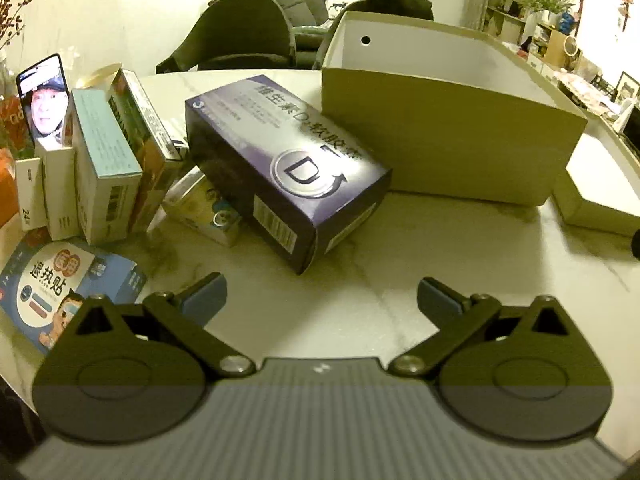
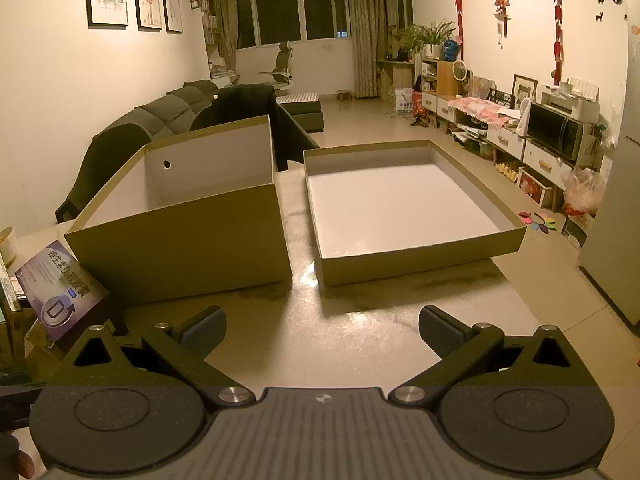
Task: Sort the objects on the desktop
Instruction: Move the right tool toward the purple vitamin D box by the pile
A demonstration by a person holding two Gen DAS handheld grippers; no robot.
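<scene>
A purple vitamin D box (image 1: 280, 168) lies tilted on the marble table, propped on a small pale box (image 1: 204, 208). My left gripper (image 1: 320, 300) is open just short of it, nothing between its fingers. Several upright medicine boxes (image 1: 104, 164) stand at the left, and a blue fever-patch box (image 1: 68, 284) lies near the left finger. A deep brown cardboard box (image 1: 440, 136) with a white inside stands empty behind. In the right wrist view my right gripper (image 2: 320, 326) hangs open over bare table, facing the deep box (image 2: 188, 240) and its shallow lid (image 2: 408, 256). The purple box (image 2: 60, 292) shows at the left edge.
A phone (image 1: 44, 100) with a lit screen leans at the far left behind the boxes. Dark chairs (image 1: 240, 32) stand beyond the table. The table's right edge (image 2: 532, 304) drops to the floor past the lid.
</scene>
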